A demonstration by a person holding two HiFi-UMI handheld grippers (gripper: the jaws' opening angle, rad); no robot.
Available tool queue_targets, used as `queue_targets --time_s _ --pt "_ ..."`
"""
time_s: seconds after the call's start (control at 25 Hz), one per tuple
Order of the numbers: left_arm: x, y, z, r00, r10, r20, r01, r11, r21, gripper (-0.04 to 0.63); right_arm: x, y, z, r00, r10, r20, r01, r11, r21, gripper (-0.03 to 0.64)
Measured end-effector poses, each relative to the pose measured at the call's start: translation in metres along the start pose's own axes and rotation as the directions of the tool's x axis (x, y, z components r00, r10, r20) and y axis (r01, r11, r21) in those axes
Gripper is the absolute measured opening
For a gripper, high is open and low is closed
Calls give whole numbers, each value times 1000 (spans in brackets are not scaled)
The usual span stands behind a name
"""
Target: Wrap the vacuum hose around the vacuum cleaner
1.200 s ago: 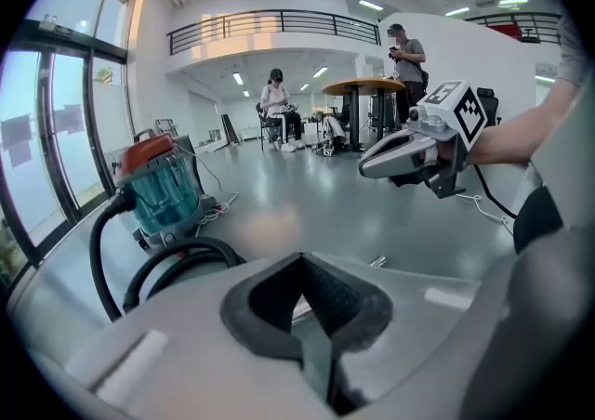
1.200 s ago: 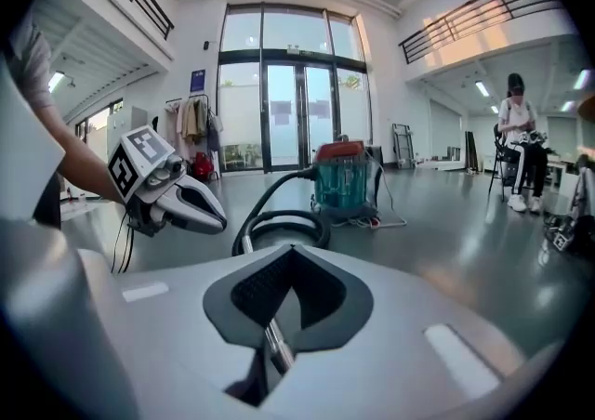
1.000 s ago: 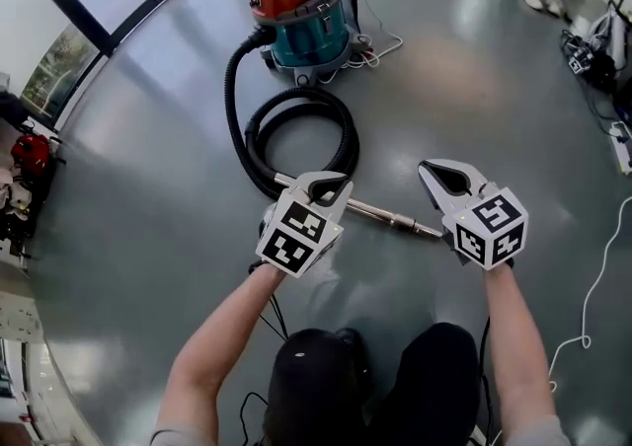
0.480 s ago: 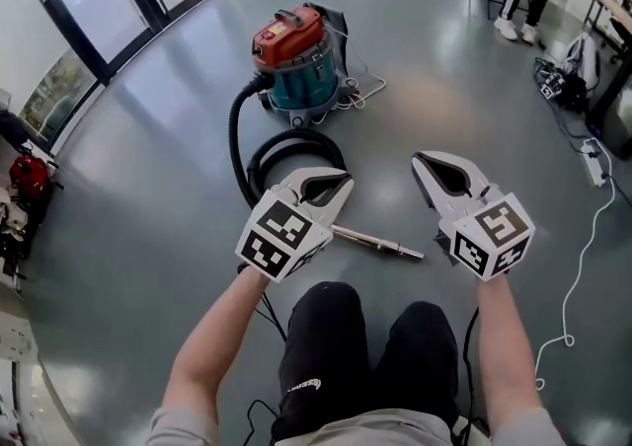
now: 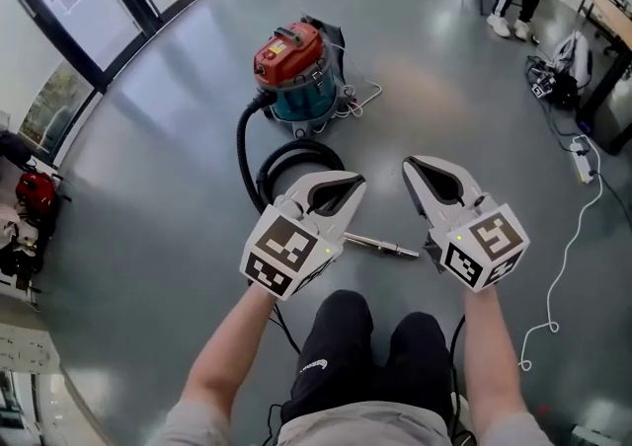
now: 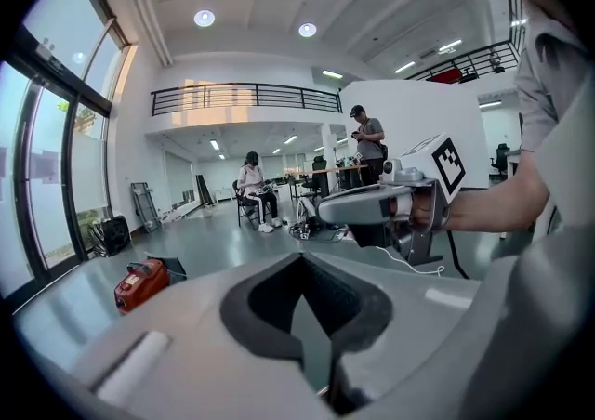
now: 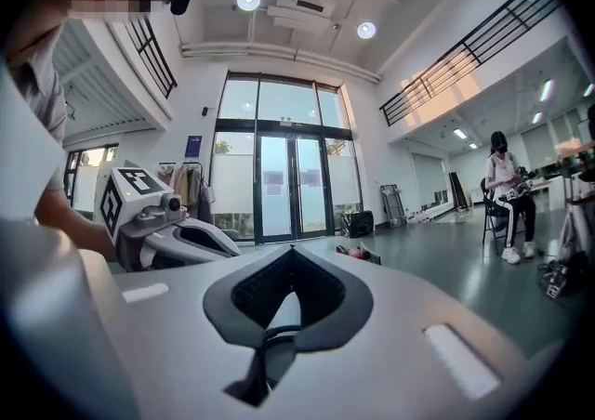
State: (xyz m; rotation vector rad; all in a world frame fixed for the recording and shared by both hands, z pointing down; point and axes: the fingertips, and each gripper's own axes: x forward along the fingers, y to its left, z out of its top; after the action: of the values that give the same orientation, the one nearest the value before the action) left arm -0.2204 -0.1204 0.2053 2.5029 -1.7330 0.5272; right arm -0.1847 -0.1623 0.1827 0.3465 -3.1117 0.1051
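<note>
Vacuum hose (image 5: pixel 240 146), black and ribbed, leaves the left side of the vacuum cleaner (image 5: pixel 296 69) in the upper middle of the head view. It drops toward the centre of the frame and lies in a loose coil on the grey floor (image 5: pixel 138 197). Its far end runs into a metal wand (image 5: pixel 381 246) that lies flat just below the coil, pointing to the right. Nothing is wound round the canister yet.

Both tools hang above the floor in the lower middle of the frame, clear of hose and wand. The left gripper (image 5: pixel 332 193) is clenched with its tips together, and only bare floor shows through the padded opening. The right gripper (image 5: pixel 434 181) is likewise closed on nothing. Each would have to open before it could take hold.

The hose looks light, bendy and somewhat springy, so loops will probably try to uncoil unless kept under slight tension. The ribs should give the pads good bite. The wand is stiff, smooth metal and likely slippery, a poor place to pinch. A better hold seems to be the black hose just behind the wand joint, with the other tool guiding the slack. The canister may shift if tugged hard.
</note>
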Motion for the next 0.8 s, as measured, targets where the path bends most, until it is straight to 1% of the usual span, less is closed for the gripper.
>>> queue_targets --time_s 0.2,0.36,0.44,0.68,0.8 --pt "-14 9 72 998 -55 -34 51 994 -93 3 -1 4 71 997 -19 -74 23 999 49 25" --pt "-29 6 124 993 -102 -58 94 988 -122 2 -6 17 120 990 -28 -141 37 998 59 25" --pt "-35 5 147 991 -122 -63 112 984 -136 3 -8 23 142 987 -34 -160 45 996 71 25" --pt "-59 -4 202 983 -163 -82 142 966 -216 3 -27 35 197 976 -65 -210 93 988 124 25" --pt "-76 -15 223 982 -169 -80 146 960 -238 2 -44 45 219 971 -90 -223 122 983 137 25"
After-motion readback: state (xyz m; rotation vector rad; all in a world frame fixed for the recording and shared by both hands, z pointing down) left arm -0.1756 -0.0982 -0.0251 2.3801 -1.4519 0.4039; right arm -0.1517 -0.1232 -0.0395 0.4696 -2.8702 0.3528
